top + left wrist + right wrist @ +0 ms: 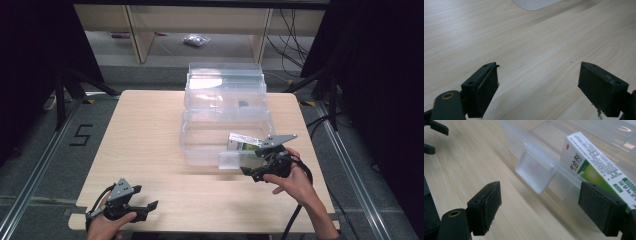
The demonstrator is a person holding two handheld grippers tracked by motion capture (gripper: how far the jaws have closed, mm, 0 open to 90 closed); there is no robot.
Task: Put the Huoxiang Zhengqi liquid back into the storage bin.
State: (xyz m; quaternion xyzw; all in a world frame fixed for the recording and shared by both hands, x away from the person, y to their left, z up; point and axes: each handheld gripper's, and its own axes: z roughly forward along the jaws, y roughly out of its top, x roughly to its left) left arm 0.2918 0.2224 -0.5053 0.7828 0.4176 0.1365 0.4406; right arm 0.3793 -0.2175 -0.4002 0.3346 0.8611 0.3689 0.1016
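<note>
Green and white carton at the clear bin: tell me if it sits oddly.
Yes. The green and white cardboard carton lies tilted, propped against the front wall of the clear plastic storage bin rather than flat inside. The open right gripper is beside it, not holding it.

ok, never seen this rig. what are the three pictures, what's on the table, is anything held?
No robot arm here: a person holds a two-jaw gripper in each hand. The high view looks down on a wooden table; the other two come from cameras riding on each gripper, looking along its black jaws. On the table stands a clear plastic bin with its lid open. A white and green carton leans on its near wall, beside the latch. The right gripper is open just in front of the carton, gripping nothing. The left gripper is open over bare wood.
</note>
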